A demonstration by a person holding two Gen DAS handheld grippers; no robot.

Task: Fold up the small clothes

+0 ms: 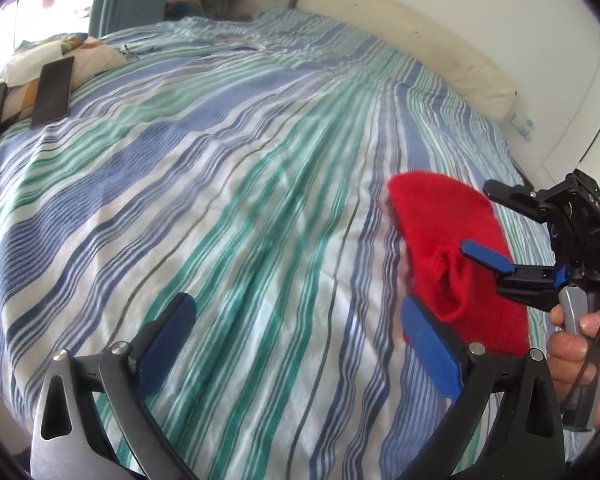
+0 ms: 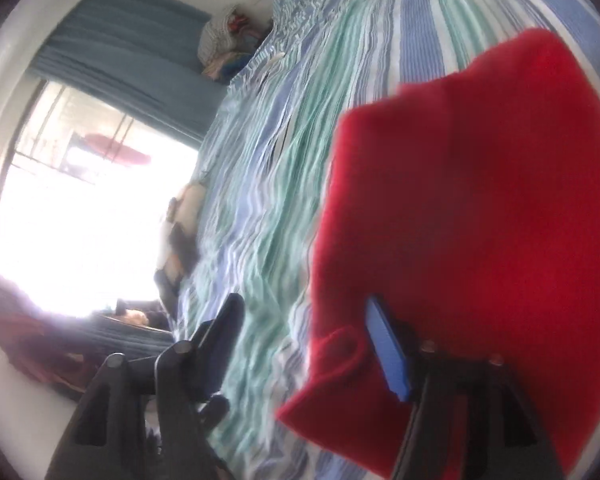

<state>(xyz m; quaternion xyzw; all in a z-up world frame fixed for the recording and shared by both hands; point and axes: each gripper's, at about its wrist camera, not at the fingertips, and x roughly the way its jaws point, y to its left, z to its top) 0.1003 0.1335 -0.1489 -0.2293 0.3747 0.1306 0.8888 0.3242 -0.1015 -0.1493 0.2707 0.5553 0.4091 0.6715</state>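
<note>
Draping over the right claw's (image 2: 308, 344) wide-spread lower finger, the red garment (image 2: 480, 220) hangs beside the gaping left claw (image 1: 296, 328).

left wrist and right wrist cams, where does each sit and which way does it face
Left wrist: on the left gripper, looking up the striped bed; its open fingers, right gripper and right hand show.
Right wrist: on the right gripper, rolled sideways, facing the window; its fingers show.
Shared: bed and red garment.

Red garment (image 1: 456, 256): soft matt fleecy cloth. Bedsheet (image 1: 220, 184): striped woven cloth, wrinkled. Left tool (image 1: 296, 344): matt blue pads, metal arms.
</note>
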